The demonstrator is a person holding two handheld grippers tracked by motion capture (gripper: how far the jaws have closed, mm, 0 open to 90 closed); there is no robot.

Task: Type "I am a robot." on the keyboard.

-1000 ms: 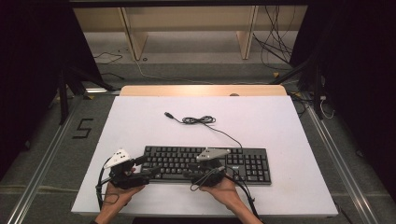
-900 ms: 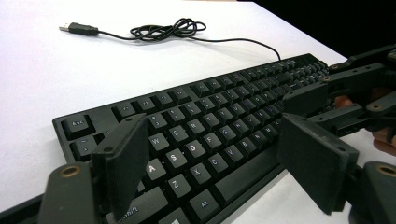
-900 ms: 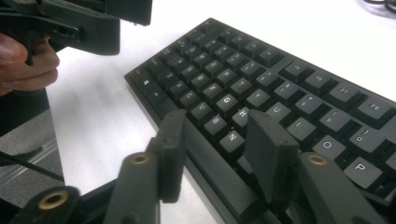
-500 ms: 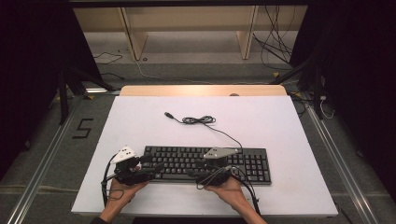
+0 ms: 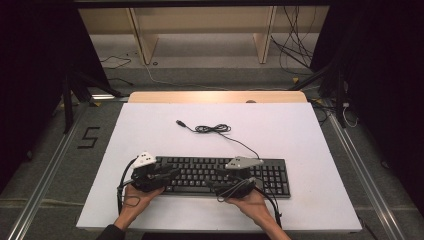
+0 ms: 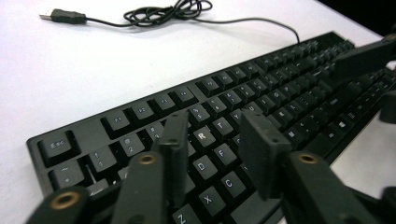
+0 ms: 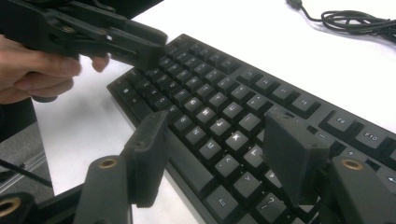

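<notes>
Now | L gripper closing over keyboard | R gripper opening, empty

A black keyboard is laid near the white table's front edge. Its cable is coiled behind it — plug free.

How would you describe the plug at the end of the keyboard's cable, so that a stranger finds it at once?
On the white table, a thin cable runs from the black keyboard toward the far edge and bunches into a small tangle. Just past it, lying alone, is the USB plug: a small dark block with a metal tip.
</notes>
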